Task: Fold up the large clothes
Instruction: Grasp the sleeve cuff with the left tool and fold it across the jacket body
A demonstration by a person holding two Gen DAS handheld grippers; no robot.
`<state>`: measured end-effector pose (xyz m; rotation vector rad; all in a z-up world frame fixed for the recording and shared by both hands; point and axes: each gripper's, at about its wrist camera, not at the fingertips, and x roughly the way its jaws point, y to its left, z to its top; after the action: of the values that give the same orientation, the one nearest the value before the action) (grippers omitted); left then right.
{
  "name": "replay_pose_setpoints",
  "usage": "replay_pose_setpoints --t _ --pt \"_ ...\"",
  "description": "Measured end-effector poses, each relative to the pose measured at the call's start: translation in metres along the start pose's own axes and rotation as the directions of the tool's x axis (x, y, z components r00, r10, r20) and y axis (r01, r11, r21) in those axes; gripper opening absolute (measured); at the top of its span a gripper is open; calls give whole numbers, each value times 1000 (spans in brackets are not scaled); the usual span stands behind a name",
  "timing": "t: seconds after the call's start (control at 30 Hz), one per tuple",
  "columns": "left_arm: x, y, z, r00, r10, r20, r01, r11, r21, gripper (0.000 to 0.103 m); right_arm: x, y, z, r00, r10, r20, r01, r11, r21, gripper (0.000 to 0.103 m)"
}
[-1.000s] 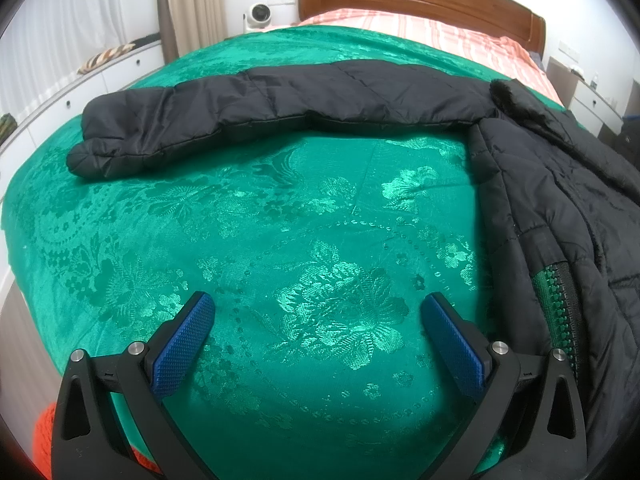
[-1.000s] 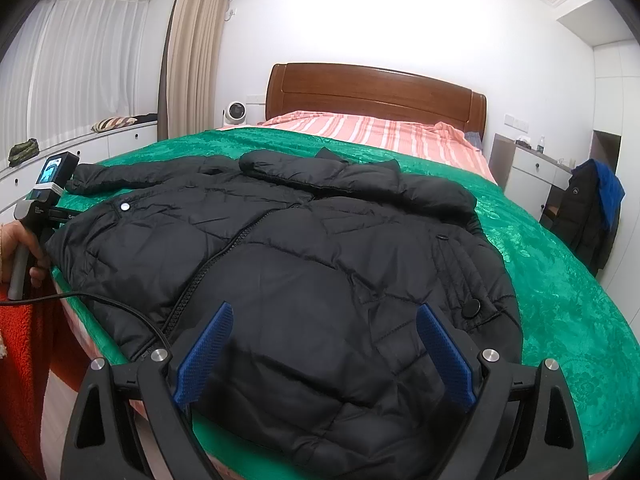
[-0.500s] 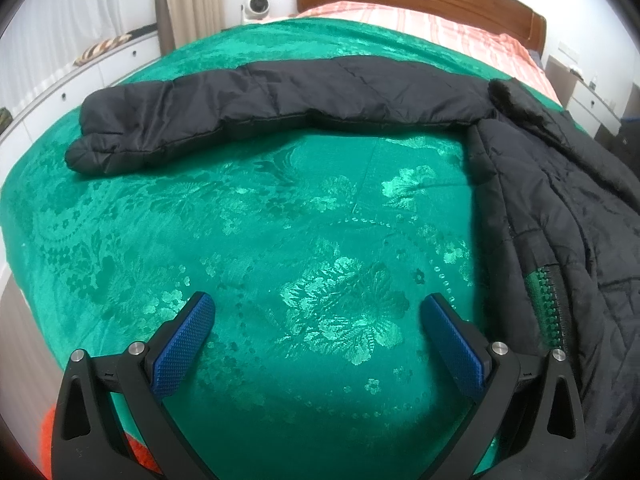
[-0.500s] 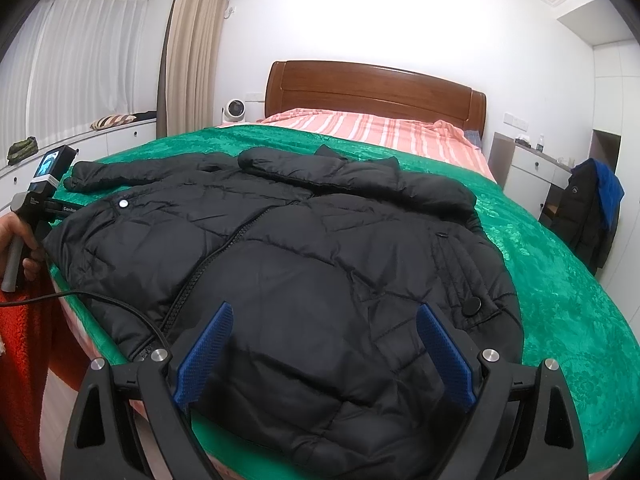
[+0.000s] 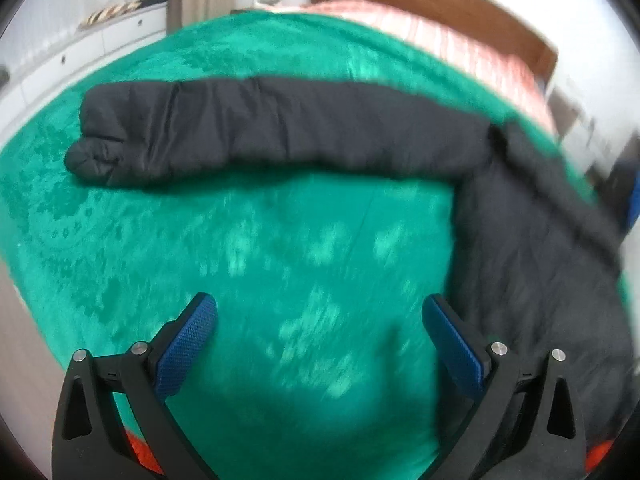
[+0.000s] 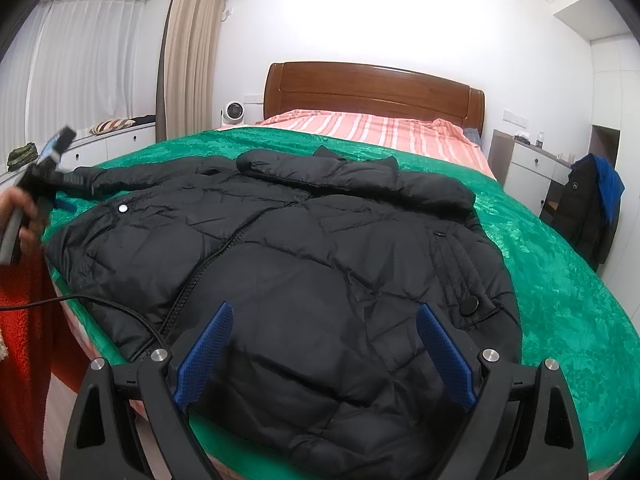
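A black puffer jacket [image 6: 312,264] lies front up on the green bedspread [image 6: 560,280], with one sleeve folded across its chest. Its other sleeve [image 5: 256,128] stretches out left over the bedspread in the left wrist view, cuff at the far left. My left gripper [image 5: 318,320] is open and empty above bare bedspread, in front of that sleeve, with the jacket body [image 5: 540,272] at its right. It shows in the right wrist view [image 6: 64,204] at the far left. My right gripper [image 6: 324,324] is open and empty over the jacket's hem.
A wooden headboard [image 6: 372,84] and striped pink bedding [image 6: 376,132] lie behind the jacket. White drawers [image 6: 108,148] run along the left wall. A nightstand [image 6: 528,168] and a chair with dark clothes [image 6: 588,204] stand at the right. A black cable [image 6: 120,308] crosses the jacket's left hem.
My left gripper has moved forward toward the outstretched sleeve, and its view is now blurred by motion. My right gripper has stayed almost still over the hem.
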<state>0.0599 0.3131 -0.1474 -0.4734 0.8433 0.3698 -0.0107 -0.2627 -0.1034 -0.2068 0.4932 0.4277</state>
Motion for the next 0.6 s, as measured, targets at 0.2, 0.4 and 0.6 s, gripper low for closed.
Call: replay_pose_setpoints --t 0.2,0.4,0.6 --pt "15 40 44 993 -111 50 119 971 -207 103 2 5 1 1000 -5 -5 5 1000 -19 92" --pt "55 98 70 979 -158 127 201 847 -492 101 6 12 -1 1000 -5 -24 3 999 -48 92" --pt "63 113 110 990 -64 125 121 847 -517 8 5 14 -2 1000 -3 -24 2 998 -57 92"
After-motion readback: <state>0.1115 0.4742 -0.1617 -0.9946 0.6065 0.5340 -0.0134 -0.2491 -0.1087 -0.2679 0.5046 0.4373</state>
